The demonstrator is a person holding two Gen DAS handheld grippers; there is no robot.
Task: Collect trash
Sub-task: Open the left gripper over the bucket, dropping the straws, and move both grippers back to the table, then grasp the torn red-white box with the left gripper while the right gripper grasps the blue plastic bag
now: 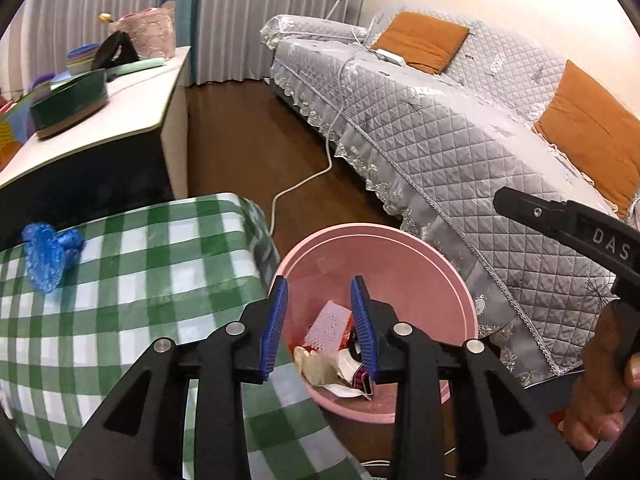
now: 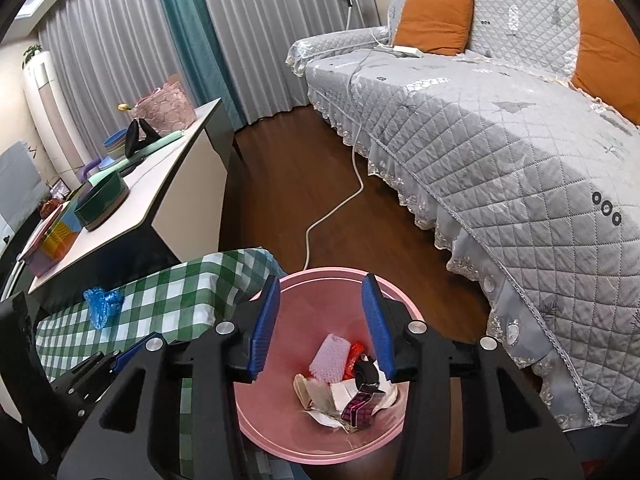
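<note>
Above the pink bin I held both tools, each with its blue pads spread apart and nothing between them. My right tool hung over the mouth of the bin, looking straight down into it. My left tool sat just beside it, over the near rim where the bin stood against the edge of the desk with its green and white checked cloth.

Trash lay in a heap at the bottom of the bin: a white foam net sleeve, a red wrapper touching it, a small black roll, crumpled beige and white paper, and a shiny dark purple wrapper nearest me. From the left view I saw the same foam net sleeve and paper between my pads.

One piece was on the desk, well apart from the bin: a crumpled blue plastic bag near the far left edge of the cloth, also seen from the right view.

Beyond the bin, a white cable ran across the brown wooden floor up onto the sofa with its grey quilted cover and orange cushions. A white sideboard to the left carried a green round tin and a pink basket.
</note>
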